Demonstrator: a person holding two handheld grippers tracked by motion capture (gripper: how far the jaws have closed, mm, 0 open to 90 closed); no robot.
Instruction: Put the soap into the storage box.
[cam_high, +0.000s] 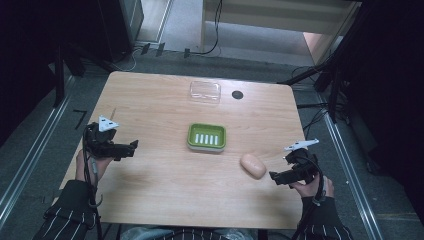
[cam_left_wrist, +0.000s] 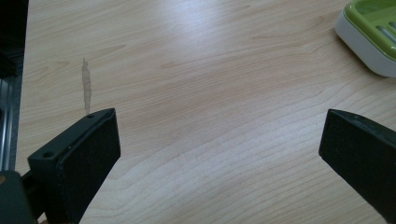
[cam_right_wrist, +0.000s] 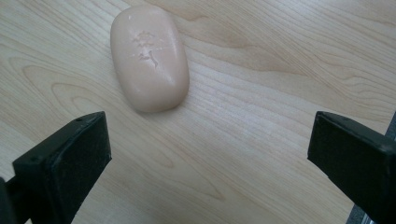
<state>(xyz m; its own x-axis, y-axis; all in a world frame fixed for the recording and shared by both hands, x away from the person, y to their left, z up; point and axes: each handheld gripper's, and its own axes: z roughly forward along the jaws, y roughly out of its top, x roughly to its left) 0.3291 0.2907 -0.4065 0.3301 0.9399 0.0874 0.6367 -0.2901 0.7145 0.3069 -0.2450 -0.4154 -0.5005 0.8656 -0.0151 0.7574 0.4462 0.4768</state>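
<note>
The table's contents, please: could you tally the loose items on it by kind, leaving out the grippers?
Soap bar: 1
Green soap dish: 1
Clear plastic lid or box: 1
Small dark round disc: 1
Total: 4

Pale pink oval soap bar (cam_high: 253, 166) lies flat near green slotted dish (cam_high: 206, 136).
</note>
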